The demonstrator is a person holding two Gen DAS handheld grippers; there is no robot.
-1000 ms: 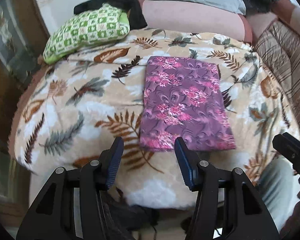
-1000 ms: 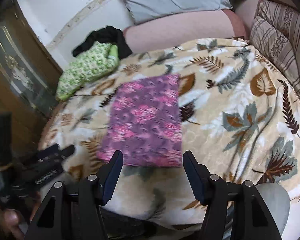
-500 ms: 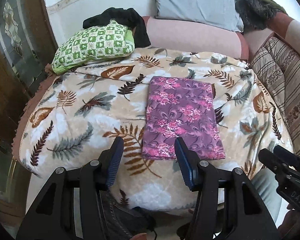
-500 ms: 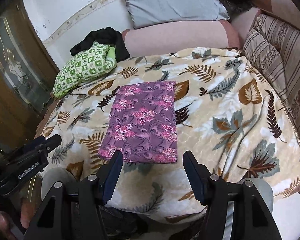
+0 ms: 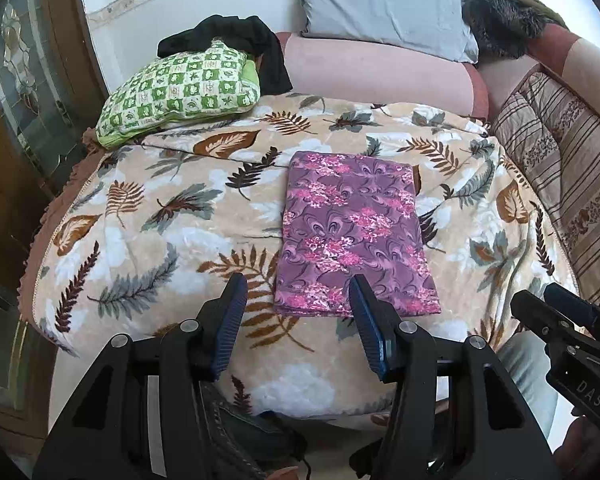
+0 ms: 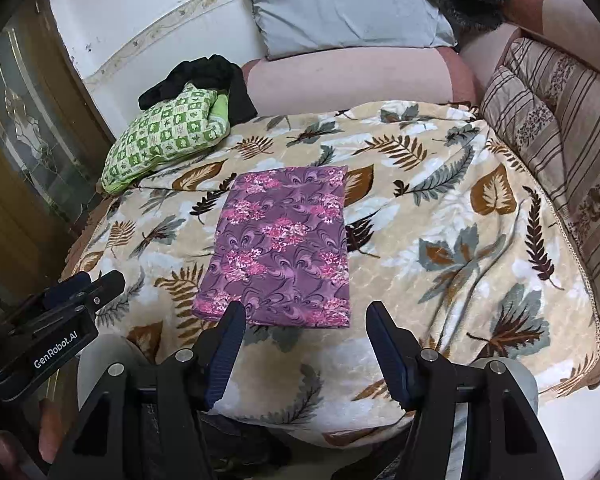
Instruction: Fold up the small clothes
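Seemingly finished: a purple floral cloth [image 5: 354, 236] lies folded into a flat rectangle at the middle of the frame, on the plush leaf-print blanket [image 5: 140, 232] covering the bed.
Left claw [image 5: 298, 300] and right claw [image 6: 306, 328] hover at the lower edge, both wide and empty; any further fold likely calls for pinching the thin near hem.

The left claw [image 5: 298, 304] gapes above the folded purple cloth [image 5: 354, 236], seemingly without touching it.
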